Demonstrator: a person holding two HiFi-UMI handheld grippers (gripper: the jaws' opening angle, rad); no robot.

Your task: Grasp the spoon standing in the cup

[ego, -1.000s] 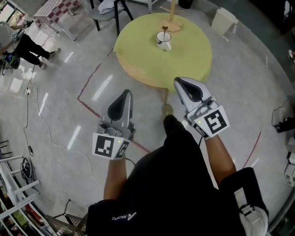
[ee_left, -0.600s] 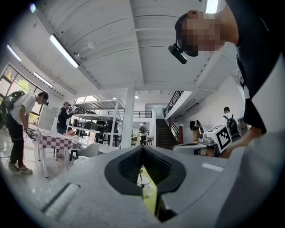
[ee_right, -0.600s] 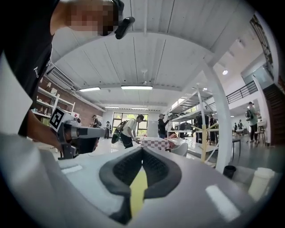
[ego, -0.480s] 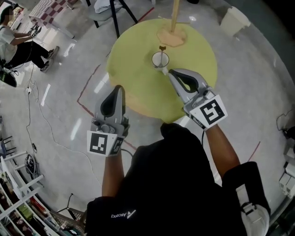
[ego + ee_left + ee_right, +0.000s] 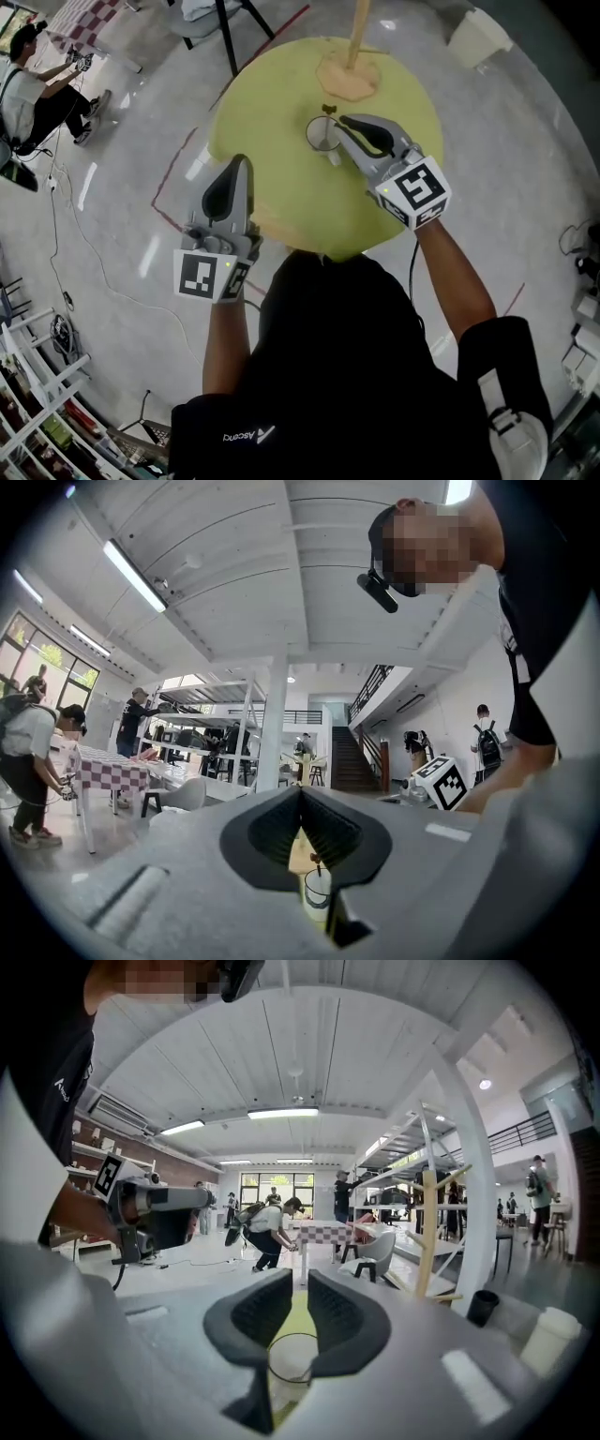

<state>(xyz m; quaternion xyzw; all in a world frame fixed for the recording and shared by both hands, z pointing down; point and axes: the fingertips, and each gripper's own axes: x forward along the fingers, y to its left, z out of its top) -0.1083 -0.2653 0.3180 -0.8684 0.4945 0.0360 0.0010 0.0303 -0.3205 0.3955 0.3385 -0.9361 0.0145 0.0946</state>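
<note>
On the table (image 5: 272,112), a spoon (image 5: 328,110) stands in the cup (image 5: 317,138) beside the opening, empty right tool (image 5: 341,121).

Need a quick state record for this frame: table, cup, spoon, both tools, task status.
table: round, yellow-green top
cup: white, upright on the table
spoon: standing in the cup, not gripped
other: wooden stand on the table beyond the cup
right tool: tips by the cup's rim, jaws opening, nothing between the pads
left tool: over the table's near left edge, jaws together, empty
task status: spoon not yet grasped
</note>
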